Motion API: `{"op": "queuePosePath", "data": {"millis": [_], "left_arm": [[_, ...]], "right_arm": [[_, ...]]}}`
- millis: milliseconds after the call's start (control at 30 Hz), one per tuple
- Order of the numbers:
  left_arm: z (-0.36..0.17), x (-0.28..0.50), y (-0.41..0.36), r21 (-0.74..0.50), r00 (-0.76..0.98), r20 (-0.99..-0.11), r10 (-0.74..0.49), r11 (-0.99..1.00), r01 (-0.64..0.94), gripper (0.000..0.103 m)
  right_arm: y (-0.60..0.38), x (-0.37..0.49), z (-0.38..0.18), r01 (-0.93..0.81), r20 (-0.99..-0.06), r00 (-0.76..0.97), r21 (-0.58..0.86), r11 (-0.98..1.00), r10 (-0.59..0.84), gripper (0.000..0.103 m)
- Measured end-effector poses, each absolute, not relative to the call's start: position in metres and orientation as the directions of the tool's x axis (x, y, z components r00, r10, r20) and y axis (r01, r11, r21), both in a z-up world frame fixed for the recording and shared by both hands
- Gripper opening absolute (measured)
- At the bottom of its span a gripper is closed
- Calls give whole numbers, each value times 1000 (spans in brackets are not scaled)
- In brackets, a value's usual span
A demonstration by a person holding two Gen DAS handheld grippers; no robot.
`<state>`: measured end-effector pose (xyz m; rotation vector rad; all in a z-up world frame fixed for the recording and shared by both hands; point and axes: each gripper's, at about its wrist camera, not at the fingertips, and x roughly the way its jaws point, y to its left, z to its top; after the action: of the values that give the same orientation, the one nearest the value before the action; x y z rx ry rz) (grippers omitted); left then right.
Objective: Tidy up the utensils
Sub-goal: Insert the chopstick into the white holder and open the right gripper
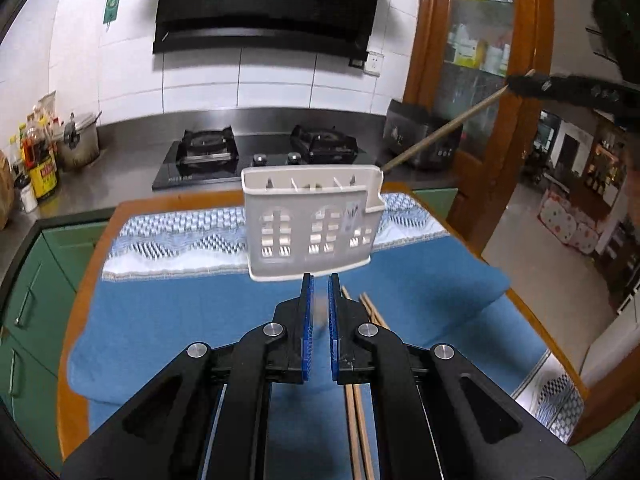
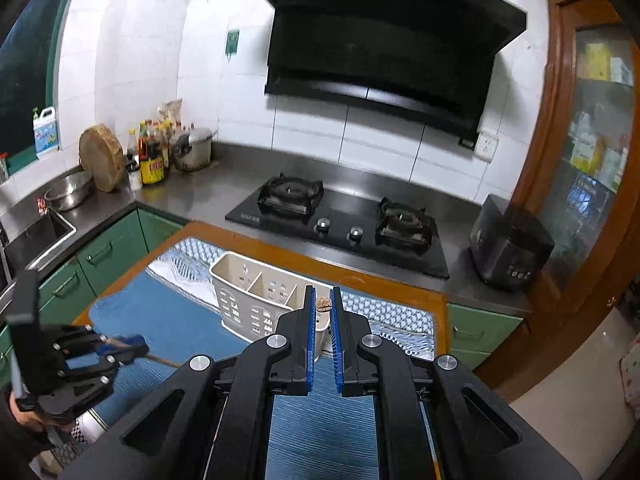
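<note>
Left claw [image 1: 320, 278] and right claw [image 2: 322, 290] are each pinched nearly closed on a single chopstick, both above the desk [image 1: 76, 320]. A blue towel [image 1: 180, 320] covers the desk, and the pale utensil holder [image 1: 312, 220] stands upright on its far part. The raised chopstick [image 1: 440, 128] in the right claw slants down to the holder's right-end corner; whether its tip is inside the slot cannot be told. The second chopstick [image 2: 160, 360] is in the left claw, on the near side of the holder and to its left. Loose chopsticks [image 1: 356, 420] lie on the towel in front of the holder.

Likely trouble: a thin stick may swivel in so narrow a pinch, or the slanted tip may catch the rim and tip the light holder on the soft cloth.
</note>
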<state>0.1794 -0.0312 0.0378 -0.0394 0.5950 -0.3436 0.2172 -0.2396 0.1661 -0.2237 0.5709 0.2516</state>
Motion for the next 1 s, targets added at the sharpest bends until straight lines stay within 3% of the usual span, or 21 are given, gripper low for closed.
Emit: {"op": "queuePosePath", "data": {"millis": [400,867,1000], "left_arm": [[49,189,-30,-115,752,-564,-341,934,338,5],[-40,146,-9,-183,597,-717,-359,924,336,9],[-71,132,-10,-199,547,-756,-358,923,329,13]], "right_arm": [[-215,277,126,-325,-689,711,-143,935,142,7],[-212,284,114,-323,-689,711,-143,936,140,8],[-213,279,117,-321,-677,723,-151,935,139,14]]}}
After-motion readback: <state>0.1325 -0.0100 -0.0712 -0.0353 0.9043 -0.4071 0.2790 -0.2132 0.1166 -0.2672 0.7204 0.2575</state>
